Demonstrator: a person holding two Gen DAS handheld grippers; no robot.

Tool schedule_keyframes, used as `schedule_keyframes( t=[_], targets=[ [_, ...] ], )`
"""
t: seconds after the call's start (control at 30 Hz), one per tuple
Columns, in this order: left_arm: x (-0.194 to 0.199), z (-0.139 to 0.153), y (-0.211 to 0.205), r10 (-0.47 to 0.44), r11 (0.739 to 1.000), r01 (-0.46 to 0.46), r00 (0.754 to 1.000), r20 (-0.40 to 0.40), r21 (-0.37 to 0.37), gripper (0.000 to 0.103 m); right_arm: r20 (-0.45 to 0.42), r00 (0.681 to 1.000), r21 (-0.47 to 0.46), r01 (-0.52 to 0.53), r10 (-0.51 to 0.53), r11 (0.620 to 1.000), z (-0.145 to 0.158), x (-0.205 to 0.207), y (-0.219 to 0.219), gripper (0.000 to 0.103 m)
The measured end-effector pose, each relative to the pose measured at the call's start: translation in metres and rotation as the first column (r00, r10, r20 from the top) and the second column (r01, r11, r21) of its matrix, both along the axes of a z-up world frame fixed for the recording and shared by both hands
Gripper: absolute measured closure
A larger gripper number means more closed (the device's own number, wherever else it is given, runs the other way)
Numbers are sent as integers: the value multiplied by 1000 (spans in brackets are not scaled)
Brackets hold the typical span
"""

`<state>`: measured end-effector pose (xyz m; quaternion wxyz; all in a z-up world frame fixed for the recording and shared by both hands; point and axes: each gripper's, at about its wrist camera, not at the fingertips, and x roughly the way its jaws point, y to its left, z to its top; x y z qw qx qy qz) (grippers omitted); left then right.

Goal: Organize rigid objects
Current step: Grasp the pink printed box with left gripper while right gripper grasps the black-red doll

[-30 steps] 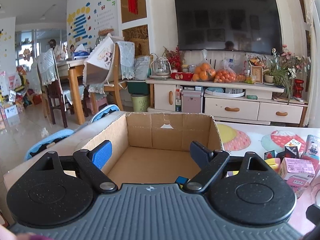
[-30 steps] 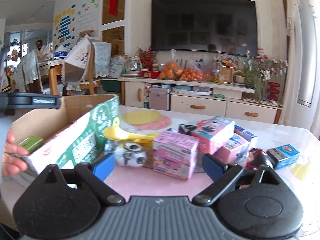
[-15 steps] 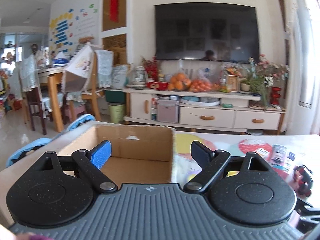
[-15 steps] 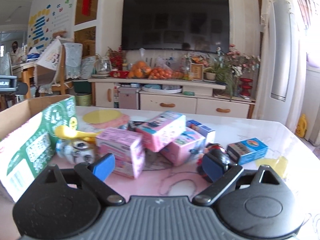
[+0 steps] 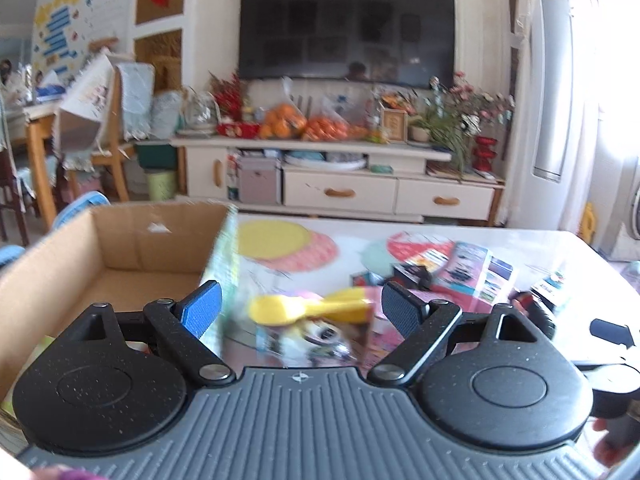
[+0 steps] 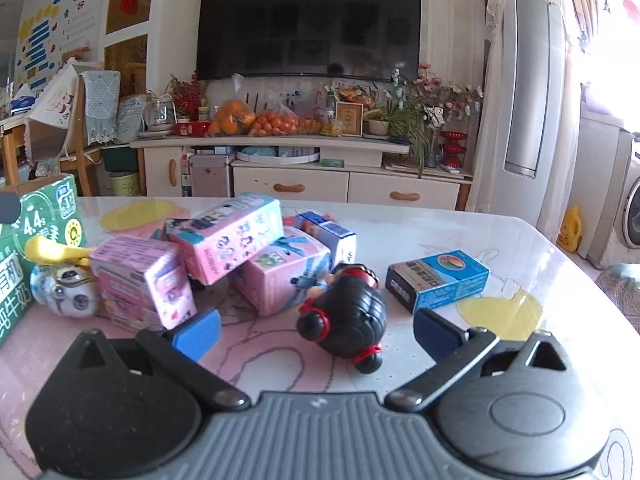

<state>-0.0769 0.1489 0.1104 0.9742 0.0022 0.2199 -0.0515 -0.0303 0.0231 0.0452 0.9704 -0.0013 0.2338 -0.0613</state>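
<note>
My right gripper point(image 6: 318, 332) hangs low over the table, its jaws opening wide. A black-haired doll point(image 6: 344, 312) with red bands lies on its side between the blue pads, touched by neither. Behind it is a pile of pink boxes point(image 6: 228, 236), a white round toy point(image 6: 66, 292) and a yellow scoop point(image 6: 52, 250). My left gripper point(image 5: 300, 310) is open and holds nothing; it points at the same yellow scoop point(image 5: 304, 308), just right of the open cardboard box point(image 5: 120, 248).
A blue box point(image 6: 438, 280) lies right of the doll and a blue-and-white box point(image 6: 328, 236) behind the pile. The cardboard box's green printed side point(image 6: 44, 232) stands at the left. The table edge curves round at the right. A TV cabinet point(image 6: 304, 184) stands beyond.
Both grippers have swung to the right. The left one has left the cardboard box for the pile; the right one now has the black doll between its jaws, which stand a little wider.
</note>
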Motion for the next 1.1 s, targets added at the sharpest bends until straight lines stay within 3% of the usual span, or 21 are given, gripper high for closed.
schedule_keyframes(
  t=[0.33,0.83,1.1],
  targets=[
    [11,-26,-36,-104,994,106,993,-56,38,0,-63,998,-20,-23,22,1000,-17,25,-12,1],
    [45,-54,-85,-151,981,161,984,-98,104,0,-129,988,-20,-93,89,996,-25,47,-25,1],
    [58,-58,-95,-139,979,152,985,-99,138,0,-103,987,-59,-128,121,990,-22,48,-25,1]
  ],
)
